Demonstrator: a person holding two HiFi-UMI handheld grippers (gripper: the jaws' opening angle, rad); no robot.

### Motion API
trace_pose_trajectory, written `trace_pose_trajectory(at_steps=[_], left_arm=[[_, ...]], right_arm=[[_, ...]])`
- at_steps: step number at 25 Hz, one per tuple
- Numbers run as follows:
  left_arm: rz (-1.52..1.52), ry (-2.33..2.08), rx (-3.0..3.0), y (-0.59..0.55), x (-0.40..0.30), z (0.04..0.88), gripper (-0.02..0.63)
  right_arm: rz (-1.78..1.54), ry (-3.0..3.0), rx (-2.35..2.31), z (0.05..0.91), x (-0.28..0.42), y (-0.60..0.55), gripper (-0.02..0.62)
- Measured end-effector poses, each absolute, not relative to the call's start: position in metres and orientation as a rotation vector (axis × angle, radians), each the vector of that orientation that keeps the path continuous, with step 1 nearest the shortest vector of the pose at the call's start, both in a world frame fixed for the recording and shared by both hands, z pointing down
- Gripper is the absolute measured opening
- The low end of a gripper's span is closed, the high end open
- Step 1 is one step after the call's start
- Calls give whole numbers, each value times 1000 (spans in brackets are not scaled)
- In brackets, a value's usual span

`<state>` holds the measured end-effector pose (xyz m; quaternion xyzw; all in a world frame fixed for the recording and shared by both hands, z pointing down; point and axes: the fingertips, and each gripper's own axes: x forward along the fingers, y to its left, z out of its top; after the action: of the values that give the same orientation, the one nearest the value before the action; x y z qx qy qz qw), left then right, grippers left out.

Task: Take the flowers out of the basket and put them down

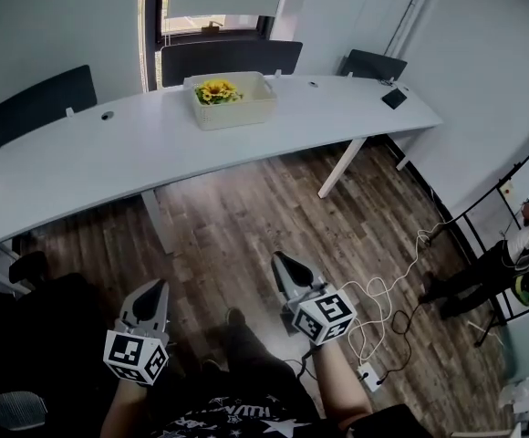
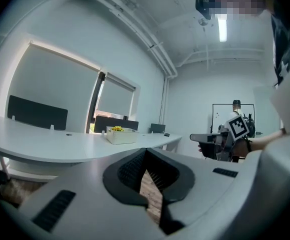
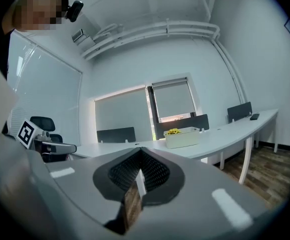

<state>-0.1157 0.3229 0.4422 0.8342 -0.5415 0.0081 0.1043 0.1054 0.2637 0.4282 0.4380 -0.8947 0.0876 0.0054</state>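
Over on the long white desk [image 1: 82, 153], the yellow flowers [image 1: 217, 89] sit inside the cream basket [image 1: 239, 113]. The basket stands near the desk's far edge, in front of a dark chair [image 1: 228, 59]. Well apart from it, above the wooden floor [image 1: 246, 217], the left claw [image 1: 160, 286] and the right claw [image 1: 279, 259] are both closed, with nothing between their jaws.

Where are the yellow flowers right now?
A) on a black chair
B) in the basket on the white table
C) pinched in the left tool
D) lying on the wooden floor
B: the yellow flowers poke out of the top of the pale basket, which stands on the long white table.
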Motion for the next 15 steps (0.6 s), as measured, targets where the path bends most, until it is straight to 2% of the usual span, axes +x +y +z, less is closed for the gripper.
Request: trace_pose_trajectory(at_steps=[7,15], left_arm=[[73,-1581,2478,304,-105,447,8],[30,-1671,2412,231,-109,442,8]], right_arm=[[310,-2813,1463,429,131,234,2],[349,-2817,1473,432,142,157,2]])
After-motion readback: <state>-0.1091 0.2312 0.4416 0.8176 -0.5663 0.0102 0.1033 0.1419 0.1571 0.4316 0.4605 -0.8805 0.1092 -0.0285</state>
